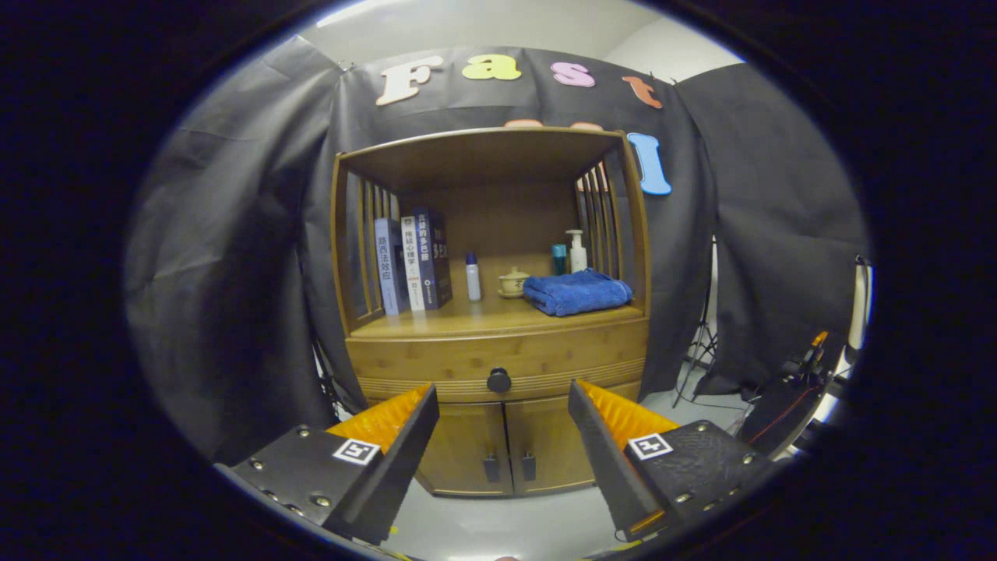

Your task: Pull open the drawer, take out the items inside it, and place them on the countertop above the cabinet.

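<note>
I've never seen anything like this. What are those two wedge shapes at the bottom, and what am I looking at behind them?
Those wedges are the two fingers of a hand-held grasping tool; a person carries it, and the camera rides on it, looking forward along the fingers. They stand apart, open, holding nothing. Beyond them is a wooden cabinet with a closed drawer and its round dark knob, which sits just ahead, between the fingertips. On the countertop above the drawer stand a few upright books, a small white bottle with a blue cap, a little lidded ceramic pot, a folded blue towel, and behind it a white pump bottle.
</note>
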{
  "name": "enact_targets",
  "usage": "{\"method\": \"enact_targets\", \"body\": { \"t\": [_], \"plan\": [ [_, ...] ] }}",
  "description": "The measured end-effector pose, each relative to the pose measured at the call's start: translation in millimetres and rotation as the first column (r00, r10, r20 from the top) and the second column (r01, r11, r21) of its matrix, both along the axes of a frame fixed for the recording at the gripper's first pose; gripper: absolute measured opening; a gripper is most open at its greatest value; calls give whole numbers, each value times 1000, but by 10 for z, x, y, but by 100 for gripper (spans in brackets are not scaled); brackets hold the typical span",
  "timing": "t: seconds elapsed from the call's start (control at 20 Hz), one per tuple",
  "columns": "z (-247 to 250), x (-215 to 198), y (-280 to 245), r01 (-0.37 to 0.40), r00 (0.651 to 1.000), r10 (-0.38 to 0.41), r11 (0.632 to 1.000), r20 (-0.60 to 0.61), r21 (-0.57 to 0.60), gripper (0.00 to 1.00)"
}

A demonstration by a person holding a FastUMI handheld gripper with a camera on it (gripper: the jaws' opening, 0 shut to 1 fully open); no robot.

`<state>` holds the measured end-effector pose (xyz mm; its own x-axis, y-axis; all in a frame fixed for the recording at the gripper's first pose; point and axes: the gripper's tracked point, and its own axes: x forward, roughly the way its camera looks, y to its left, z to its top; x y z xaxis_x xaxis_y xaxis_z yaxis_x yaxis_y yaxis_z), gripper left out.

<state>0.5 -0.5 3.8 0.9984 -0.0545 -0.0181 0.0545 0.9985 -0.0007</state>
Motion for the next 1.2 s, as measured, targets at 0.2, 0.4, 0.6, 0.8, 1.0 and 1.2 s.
{"method": "enact_targets", "body": {
  "t": [0.2,0.4,0.6,0.8,1.0,1.2],
  "plan": [
    [-67,219,-62,23,1000,-23,1000,2,-15,100],
    [-176,520,-90,41,999,-41,999,-2,-29,100],
    [-293,848,-83,36,999,-37,999,-18,-38,100],
    [-434,1218,-71,35,999,-35,999,-19,-39,100],
    [-556,1628,-11,9,1000,-11,998,-29,-58,100],
    [-623,1870,-26,11,1000,-13,996,-15,-86,100]
  ]
}}
